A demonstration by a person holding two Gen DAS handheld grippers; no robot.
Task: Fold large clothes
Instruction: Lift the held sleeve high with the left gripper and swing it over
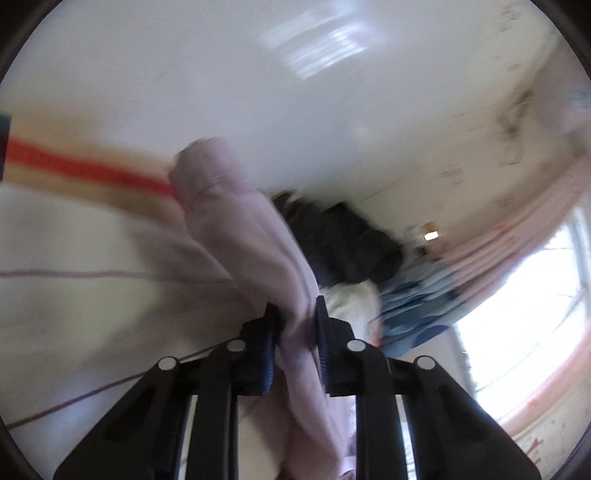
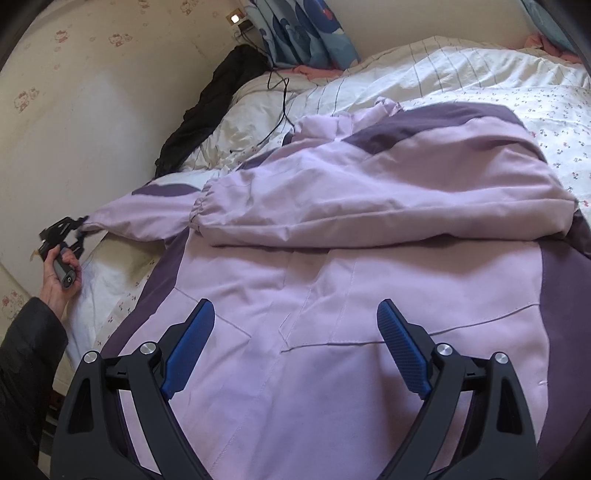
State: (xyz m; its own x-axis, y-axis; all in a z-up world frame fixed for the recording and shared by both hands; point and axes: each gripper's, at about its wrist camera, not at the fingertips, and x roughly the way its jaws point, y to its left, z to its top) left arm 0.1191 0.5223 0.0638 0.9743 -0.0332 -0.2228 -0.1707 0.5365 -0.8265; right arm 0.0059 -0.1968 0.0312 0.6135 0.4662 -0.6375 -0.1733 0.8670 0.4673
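Note:
A lilac jacket (image 2: pixel 369 280) with dark purple panels lies spread on the bed. One sleeve (image 2: pixel 369 192) is folded across its upper body. The other sleeve (image 2: pixel 147 210) is stretched out to the left, where my left gripper (image 2: pixel 79 225) pinches its end, held in a person's hand (image 2: pixel 59 280). In the blurred left wrist view, that gripper (image 1: pixel 297 314) is shut on the lilac sleeve fabric (image 1: pixel 251 229), which runs up and away between the pads. My right gripper (image 2: pixel 295 321) hovers open over the jacket's lower body, with nothing between its blue pads.
The bed has a white striped and flowered sheet (image 2: pixel 480 66). A black garment (image 2: pixel 207 110) lies against the wall at the far left, and a thin black cable (image 2: pixel 280 96) trails over the pillow. A blue patterned curtain (image 2: pixel 303 33) hangs behind.

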